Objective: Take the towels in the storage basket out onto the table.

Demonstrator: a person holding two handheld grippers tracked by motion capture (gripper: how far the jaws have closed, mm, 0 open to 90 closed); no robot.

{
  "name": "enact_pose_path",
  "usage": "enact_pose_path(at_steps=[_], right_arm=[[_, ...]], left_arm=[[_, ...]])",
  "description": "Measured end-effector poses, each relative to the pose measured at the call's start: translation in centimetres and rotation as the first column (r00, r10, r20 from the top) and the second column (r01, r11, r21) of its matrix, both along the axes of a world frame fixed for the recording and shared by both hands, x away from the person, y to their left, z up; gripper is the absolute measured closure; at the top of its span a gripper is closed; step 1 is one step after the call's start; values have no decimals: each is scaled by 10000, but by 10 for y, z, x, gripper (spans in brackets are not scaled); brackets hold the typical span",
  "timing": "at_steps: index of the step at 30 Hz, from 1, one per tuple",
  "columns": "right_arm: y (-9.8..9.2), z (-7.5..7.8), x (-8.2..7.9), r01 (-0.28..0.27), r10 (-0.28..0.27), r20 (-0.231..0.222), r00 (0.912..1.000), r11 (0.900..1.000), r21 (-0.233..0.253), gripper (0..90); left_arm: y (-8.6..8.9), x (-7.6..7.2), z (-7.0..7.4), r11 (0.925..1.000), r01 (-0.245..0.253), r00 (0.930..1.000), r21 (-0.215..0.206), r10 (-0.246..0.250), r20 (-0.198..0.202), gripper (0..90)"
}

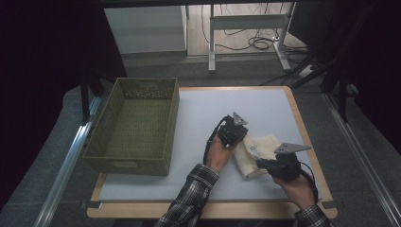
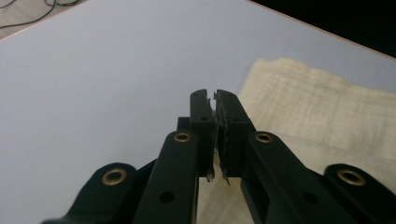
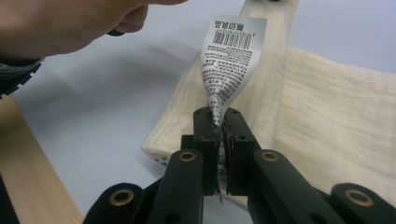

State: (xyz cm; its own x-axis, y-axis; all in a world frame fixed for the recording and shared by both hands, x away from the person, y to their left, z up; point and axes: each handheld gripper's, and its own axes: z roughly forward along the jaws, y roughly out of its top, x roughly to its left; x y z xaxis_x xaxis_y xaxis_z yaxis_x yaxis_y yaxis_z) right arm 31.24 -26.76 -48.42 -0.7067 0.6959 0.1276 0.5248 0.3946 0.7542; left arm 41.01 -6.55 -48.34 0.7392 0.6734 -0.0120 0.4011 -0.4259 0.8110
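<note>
A folded cream towel lies on the white mat at the right of the table. Its printed label stands up from the cloth, and my right gripper is shut on the label's lower end. From above, the right gripper sits at the towel's near edge. My left gripper rests at the towel's left side. Its jaws are shut with nothing visible between them, and the towel lies just to their right.
A green woven basket stands empty at the left of the table. The white mat is bare between basket and towel. The person's left hand is close above the towel. The wooden table edge runs beside the right gripper.
</note>
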Motion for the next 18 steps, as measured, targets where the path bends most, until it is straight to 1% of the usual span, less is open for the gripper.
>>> enact_pose_path(at_steps=[3, 4, 5, 10, 11, 15, 17, 18], right_arm=[[-9, 0, 1, 202, -202, -79, 9998, 9998, -31, 859], [-15, 0, 2, 317, -317, -84, 9995, 9995, 4, 860], [-15, 0, 2, 317, -317, -84, 9995, 9995, 4, 860], [-27, 1, 4, 557, -557, -109, 9984, 9984, -7, 859], [-32, 1, 6, 654, -654, -110, 9978, 9979, -4, 859], [-39, 2, 7, 812, -811, -180, 9965, 9967, 43, 859], [-47, 2, 9, 1013, -1011, -202, 9947, 9948, 97, 859], [-47, 2, 9, 1013, -1011, -202, 9947, 9948, 97, 859]], left_arm=[[-8, 2, 0, 10000, 92, 10000, 10, -92, 20, 862], [-11, 4, 1, 9999, 115, 9999, 9, -115, 47, 862], [-14, 4, 1, 9999, 135, 9999, 24, -136, 35, 862], [-28, 9, 3, 9996, 242, 9996, 146, -244, 128, 861], [-31, 10, 3, 9995, 268, 9995, 148, -271, 141, 861], [-41, 14, 4, 9991, 344, 9992, 242, -349, 212, 860], [-47, 16, 4, 9991, 360, 9991, 213, -365, 223, 860], [-49, 16, 4, 9991, 367, 9991, 213, -372, 218, 860]])
